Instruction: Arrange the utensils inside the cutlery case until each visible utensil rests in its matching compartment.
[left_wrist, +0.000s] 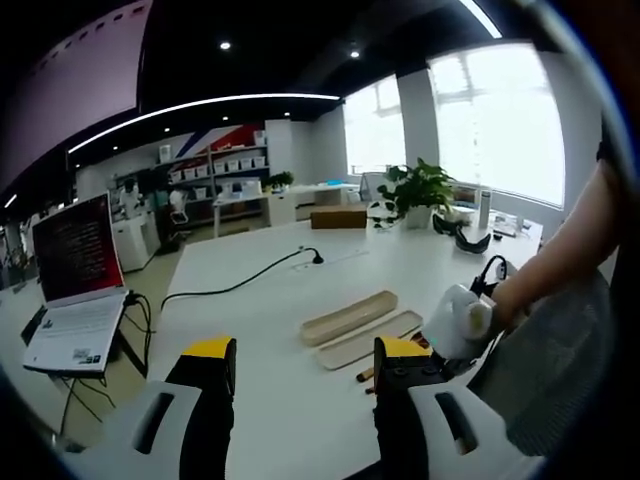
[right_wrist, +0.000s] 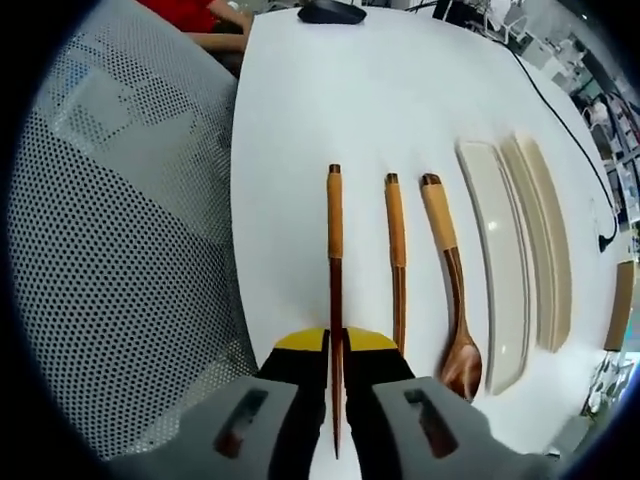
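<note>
On the smooth white surface (right_wrist: 330, 90), the right tongs (right_wrist: 336, 352) are pinched tight on a slim wooden chopstick (right_wrist: 335, 250), its upper handle wrapped in paler cord. Just beside it lie a second chopstick (right_wrist: 397, 250) and a glossy wooden spoon (right_wrist: 452, 300), parallel and apart. Next to the spoon sit the long cream case tray (right_wrist: 492, 250) and its rounded lid (right_wrist: 545, 240). The left tongs (left_wrist: 305, 362) hover wide apart, holding nothing, yellow-tipped above the surface.
</note>
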